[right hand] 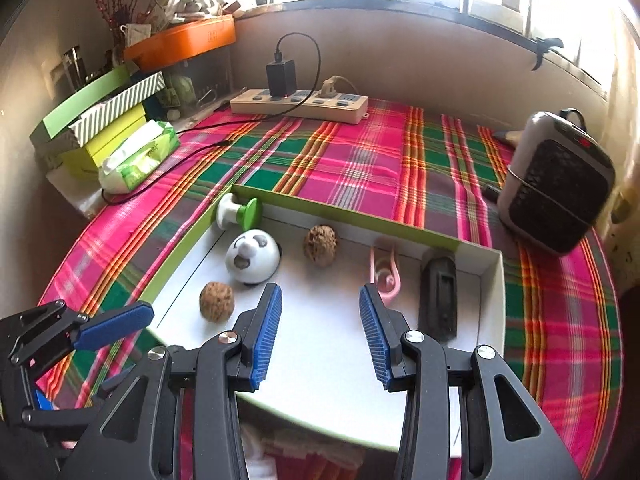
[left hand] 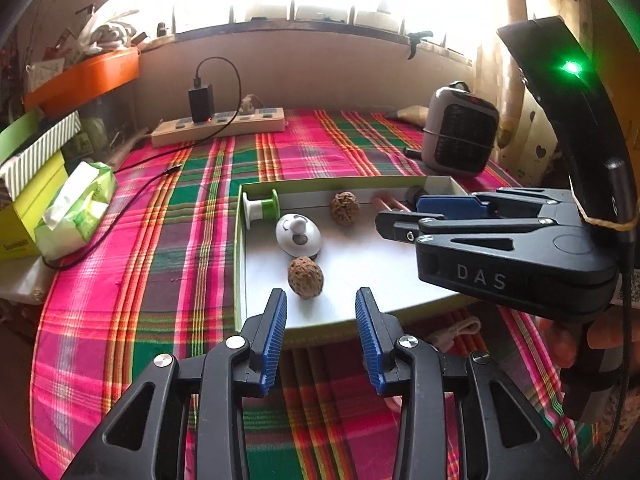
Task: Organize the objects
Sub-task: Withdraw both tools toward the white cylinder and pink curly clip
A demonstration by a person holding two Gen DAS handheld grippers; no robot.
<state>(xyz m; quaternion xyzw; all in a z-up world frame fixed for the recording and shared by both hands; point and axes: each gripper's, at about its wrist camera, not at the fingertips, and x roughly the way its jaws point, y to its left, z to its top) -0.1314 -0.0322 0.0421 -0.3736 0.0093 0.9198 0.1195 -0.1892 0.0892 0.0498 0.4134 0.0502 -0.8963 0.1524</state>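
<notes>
— Where plaid cloth (left hand: pixel 192 240) covers the counter, shallow box lid (right hand: pixel 340 210) lying flat, green outside, white inside.
— Contents?
— Near walnut (left hand: pixel 305 277) just ahead of the left tongs (left hand: pixel 321 300). White panda-faced dome (left hand: pixel 298 234) right behind it, close or perhaps touching. Green-and-white spool (left hand: pixel 262 207) on its side in the far left corner. Second walnut (left hand: pixel 345 208) by the far wall, apart from the dome.
— More on the right side?
— Pink clip (right hand: pixel 384 270) flat on the white floor near the far wall; dark oblong block (right hand: pixel 438 296) beside it, close to the right wall.
— Left tongs?
— Parted about halfway, blue pads (left hand: pixel 276 332) bare, nothing gripped; poised over the lid's near edge, walnut lying loose beyond the tips.
— Right tongs (right hand: pixel 320 300)?
— Also gaping roughly halfway, nothing between the pads (right hand: pixel 374 332); hanging above bare white floor in the lid's middle, pink clip just past the right tip. From the left camera, seen side-on over the lid's right half, hiding part of the clip and block.
— Surroundings?
— Power strip (right hand: pixel 300 102) with black charger (right hand: pixel 281 76) against the back wall, cable trailing over the cloth. Tissue pack (right hand: pixel 138 156) and stacked boxes (right hand: pixel 100 128) at left, well apart from the lid. Small grey heater (right hand: pixel 556 182) at right, near the lid's far right corner.
</notes>
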